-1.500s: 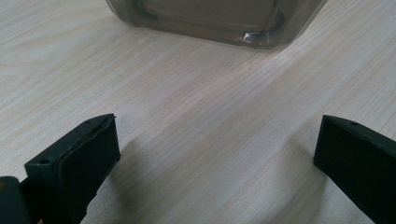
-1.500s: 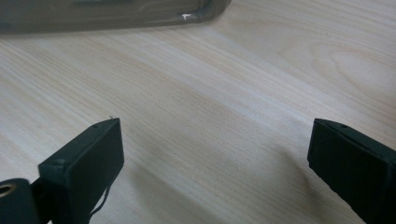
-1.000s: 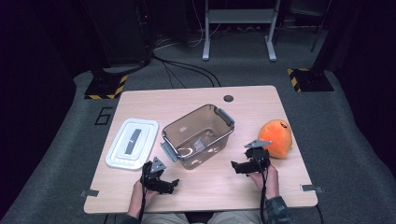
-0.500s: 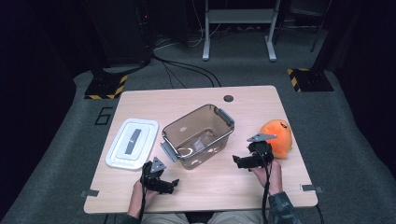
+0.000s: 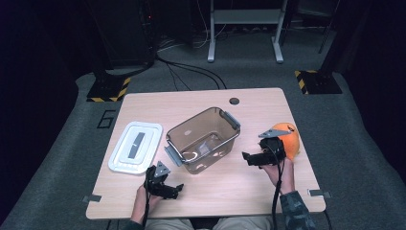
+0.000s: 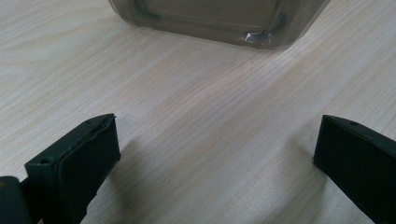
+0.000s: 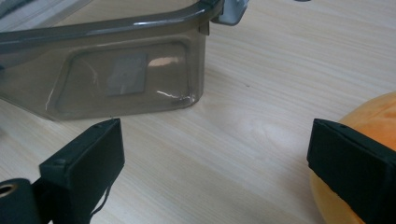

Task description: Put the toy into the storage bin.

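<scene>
A clear smoky plastic bin [image 5: 203, 139] with grey clip handles stands empty in the middle of the wooden table [image 5: 268, 103]. Its white lid [image 5: 135, 146] lies flat to the left. An orange plush thing [image 5: 288, 138] rests near the right edge. My left gripper [image 5: 176, 190] lies low near the front edge, open, with bare wood between its jaws [image 6: 217, 128] and the bin's wall [image 6: 219, 18] ahead. My right gripper [image 5: 246, 157] is open too [image 7: 215, 130]. It points left at the bin [image 7: 116, 70], with the orange plush [image 7: 373, 109] right beside its right-hand jaw.
A round cable hole [image 5: 234, 101] sits near the table's far edge. Beyond the table are black stands with hazard-striped bases [image 5: 109, 89], floor cables [image 5: 191, 72] and a metal frame [image 5: 244, 28]. Dark carpet surrounds the table.
My right gripper has drifted a little farther from the person, alongside the orange plush. The left gripper, bin and lid have not moved.
</scene>
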